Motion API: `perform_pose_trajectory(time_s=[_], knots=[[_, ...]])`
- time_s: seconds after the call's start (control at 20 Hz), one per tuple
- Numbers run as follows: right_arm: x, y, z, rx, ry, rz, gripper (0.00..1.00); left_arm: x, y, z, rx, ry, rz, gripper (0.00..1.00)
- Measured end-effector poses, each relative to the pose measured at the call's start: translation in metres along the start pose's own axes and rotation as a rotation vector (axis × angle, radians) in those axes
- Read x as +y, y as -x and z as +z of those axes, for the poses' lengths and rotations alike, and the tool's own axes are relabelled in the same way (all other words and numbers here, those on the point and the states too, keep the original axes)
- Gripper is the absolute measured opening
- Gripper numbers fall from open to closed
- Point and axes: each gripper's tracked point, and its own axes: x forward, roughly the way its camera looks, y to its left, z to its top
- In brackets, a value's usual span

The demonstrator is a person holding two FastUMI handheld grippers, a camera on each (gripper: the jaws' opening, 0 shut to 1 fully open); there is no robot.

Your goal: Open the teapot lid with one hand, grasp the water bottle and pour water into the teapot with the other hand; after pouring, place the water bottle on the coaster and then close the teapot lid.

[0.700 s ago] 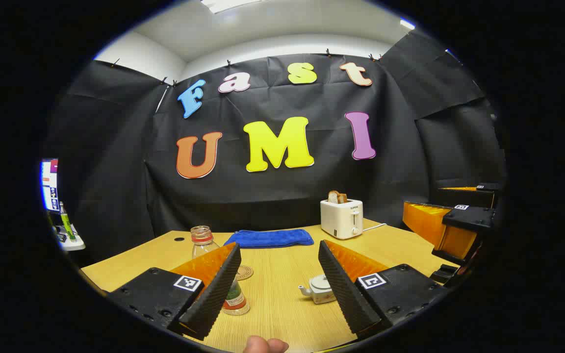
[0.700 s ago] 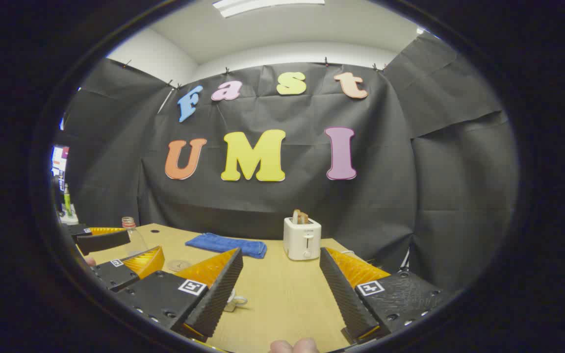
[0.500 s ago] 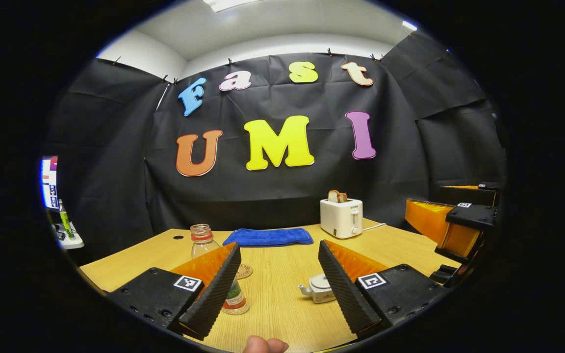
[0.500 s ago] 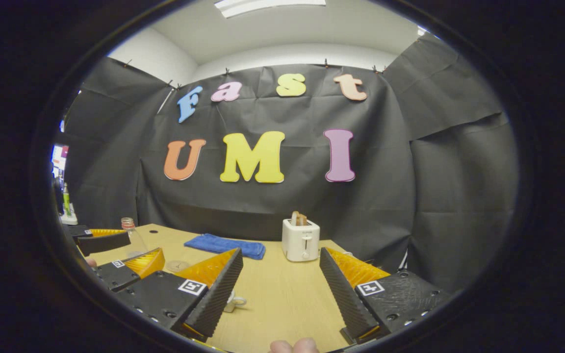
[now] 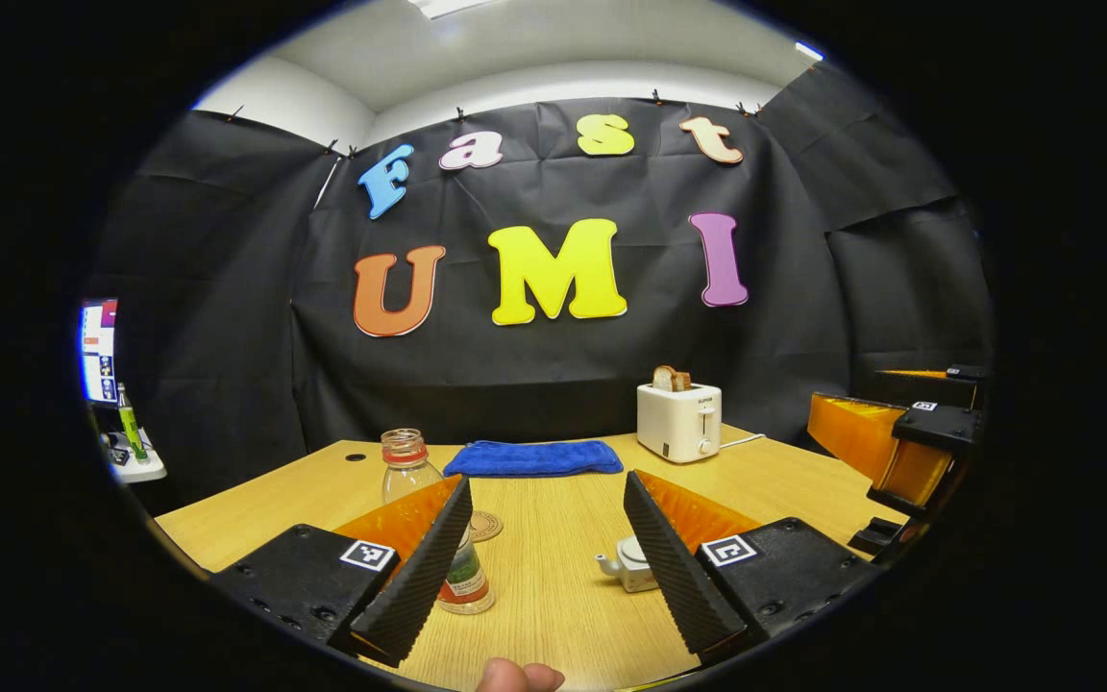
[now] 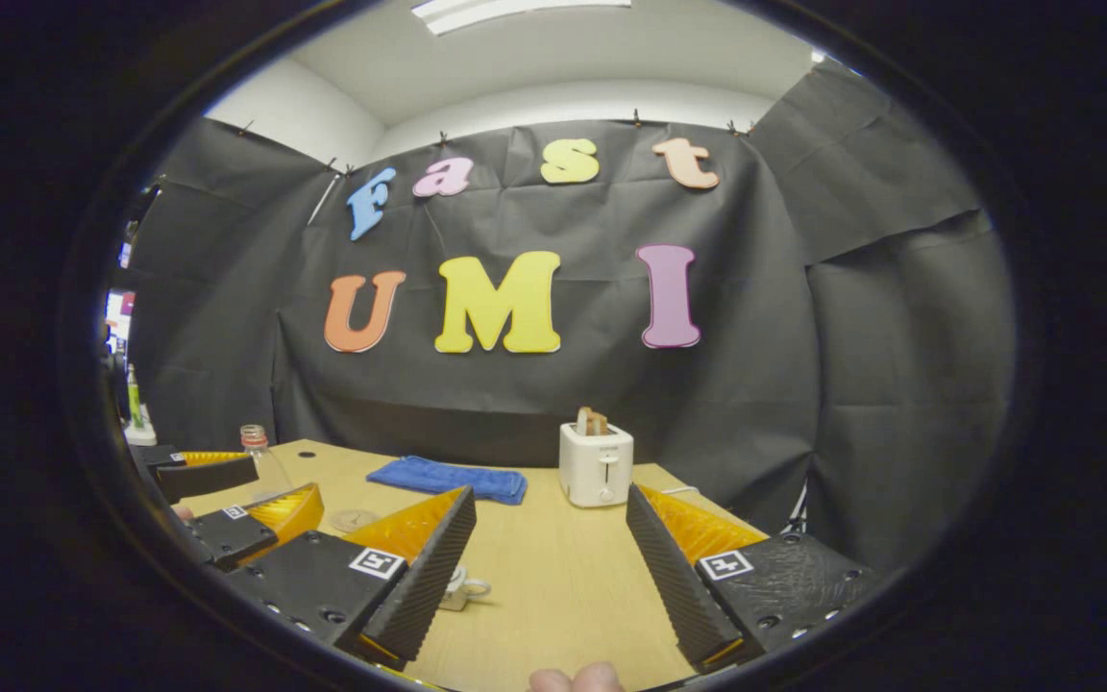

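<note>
On the wooden surface (image 5: 553, 596) the water bottle (image 5: 406, 466) is seen standing upright at about 10 o'clock from the middle of the left gripper view, partly hidden behind one finger of the left tool (image 5: 546, 577). The teapot (image 5: 632, 565) sits low at about 4 o'clock from the bottle, its lid (image 5: 632, 549) not yet lifted, and the coaster (image 5: 485, 526) lies between them, nearer the bottle. The fingers of the left tool are held wide apart and nothing is touched by them. The right tool (image 6: 546, 577) is also spread open and empty, with the teapot (image 6: 462, 588) just beside its left finger. The bottle looks clear, smooth and uncapped, so it is judged light but slippery and easy to spill; it is best taken at the middle of the body, near the label. The teapot appears ceramic and fragile, and its lid is best pinched gently by the top.
</note>
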Motion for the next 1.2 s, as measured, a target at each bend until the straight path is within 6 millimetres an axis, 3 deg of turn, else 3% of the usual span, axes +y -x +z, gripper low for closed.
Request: perform_pose_trajectory(time_s=[0.5,0.7,0.9,1.2], knots=[[0.014,-0.017,-0.032,0.053,0.041,0.058,0.97,0.013,-0.003,-0.005,0.016,-0.032,0.040,0.99],[0.025,-0.034,-0.057,0.101,0.030,0.091,0.95,0.018,-0.005,-0.011,0.037,-0.033,0.055,1.00],[0.051,-0.049,-0.087,0.177,0.032,0.155,0.95,0.027,-0.003,-0.012,0.053,-0.025,0.073,0.99],[0.092,-0.077,-0.112,0.226,0.055,0.227,0.95,0.041,-0.005,-0.014,0.067,-0.013,0.099,1.00]])
